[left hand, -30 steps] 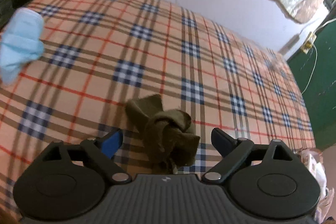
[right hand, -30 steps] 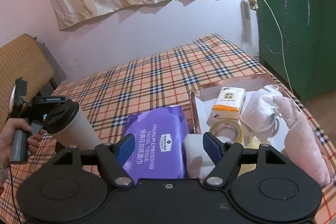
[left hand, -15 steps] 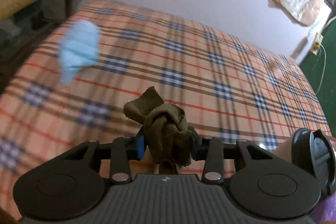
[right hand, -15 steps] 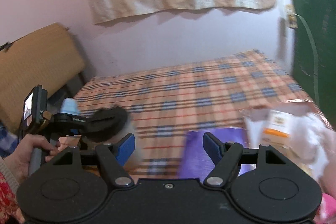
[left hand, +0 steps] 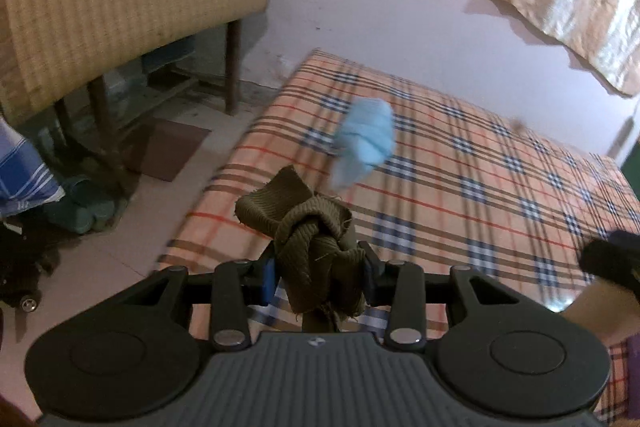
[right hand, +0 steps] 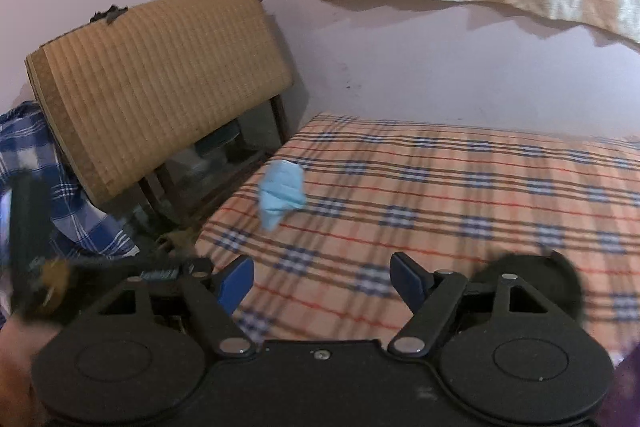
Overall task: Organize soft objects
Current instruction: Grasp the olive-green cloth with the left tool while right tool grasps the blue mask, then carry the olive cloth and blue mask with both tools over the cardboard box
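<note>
The left tool is clamped on a knotted olive-green knit cloth, its pads pressing the knot from both sides; a loose flap stands up above the knot and frayed ends hang below. The cloth looks light, soft and springy, so the dense knot is likely the safest place to hold it: a grip on the flap alone could let it sag or slip. The right tool holds nothing, and its jaws are opening with only the bed showing between them. Farther out, a crumpled light-blue cloth lies on the plaid bed near its far left edge, well apart from both tools. It too looks limp and light, best pinched at its bunched middle. Both tools tilt down toward the bed; the left view is blurred.
</note>
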